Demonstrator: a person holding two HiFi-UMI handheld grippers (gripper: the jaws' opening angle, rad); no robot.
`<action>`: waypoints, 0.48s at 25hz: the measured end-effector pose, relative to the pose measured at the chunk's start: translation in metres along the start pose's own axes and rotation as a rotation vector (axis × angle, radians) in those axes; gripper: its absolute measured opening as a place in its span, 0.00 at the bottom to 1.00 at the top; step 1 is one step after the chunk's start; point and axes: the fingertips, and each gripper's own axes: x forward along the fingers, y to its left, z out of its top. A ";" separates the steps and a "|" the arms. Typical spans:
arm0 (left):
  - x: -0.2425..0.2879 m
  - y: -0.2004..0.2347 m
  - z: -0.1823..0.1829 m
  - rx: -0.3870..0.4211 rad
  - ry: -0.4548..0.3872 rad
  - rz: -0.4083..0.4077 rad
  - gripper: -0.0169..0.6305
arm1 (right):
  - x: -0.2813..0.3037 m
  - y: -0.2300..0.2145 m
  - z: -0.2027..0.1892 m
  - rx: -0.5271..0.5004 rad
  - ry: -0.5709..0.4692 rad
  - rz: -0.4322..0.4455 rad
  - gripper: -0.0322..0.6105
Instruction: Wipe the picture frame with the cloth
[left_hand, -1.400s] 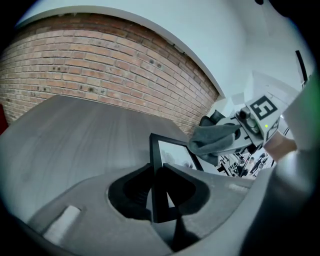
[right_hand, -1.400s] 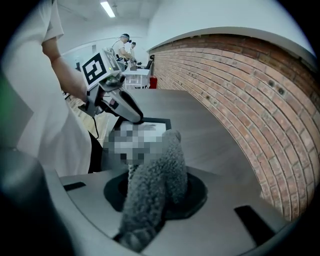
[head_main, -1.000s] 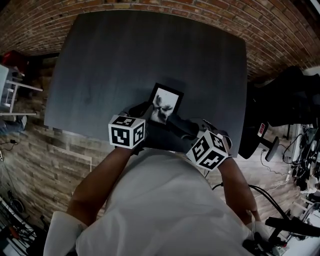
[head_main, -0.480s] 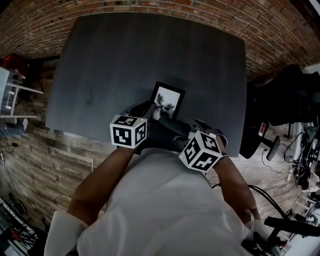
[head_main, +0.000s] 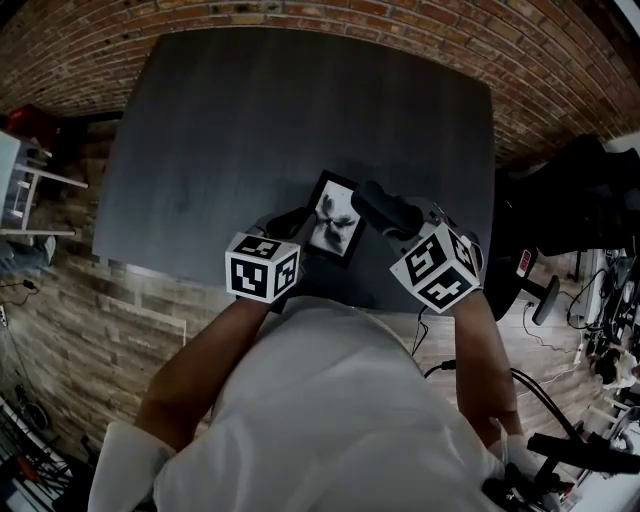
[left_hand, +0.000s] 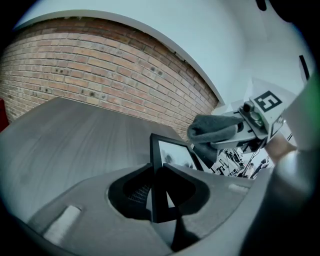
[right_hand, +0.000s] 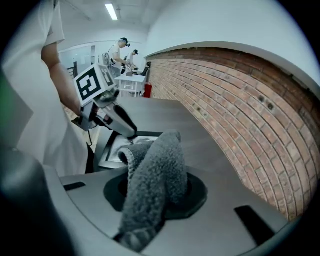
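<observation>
**A:** Where is the black rectangular picture frame (head_main: 338, 228) with the black-and-white print?

**B:** On the near half of the dark grey wooden table (head_main: 300, 100), about midway from left to right, just beyond the person's white shirt (head_main: 330, 400). It lies askew to the table's near edge. Whether its underside rests on the wood, I cannot tell.

**A:** What has hold of it?

**B:** The left gripper (left_hand: 156, 169). In the left gripper view its jaws are clenched on the frame's black left border, one on each face.

**A:** And the right gripper (right_hand: 156, 187)?

**B:** It is grasping a grey fleecy cloth (right_hand: 159, 150). The jaws are closed on a thick fold of it, and a rolled end sticks out past the tips toward the frame.

**A:** Is the cloth on the glass?

**B:** In the head view the bunch sits over the frame's far right corner. In the left gripper view it hangs just above and to the right of the frame's top edge. It is close, certainly, but I cannot make out contact.

**A:** How do the two grippers stand to one another?

**B:** The left one is at the frame's left side and the right one at its right, with the frame between them. Both point away from the person and downward.

**A:** And beyond them?

**B:** The tabletop runs to a red brick wall (head_main: 300, 15) on the far side.
</observation>
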 end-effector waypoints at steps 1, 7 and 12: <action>-0.001 0.000 0.000 -0.010 -0.003 -0.006 0.14 | 0.000 -0.008 -0.001 0.017 -0.006 -0.027 0.18; -0.008 0.014 0.000 -0.196 -0.037 -0.069 0.14 | 0.004 0.005 -0.007 0.083 -0.070 -0.016 0.18; -0.010 0.026 -0.003 -0.276 -0.038 -0.085 0.14 | -0.001 0.051 0.001 0.086 -0.162 0.102 0.18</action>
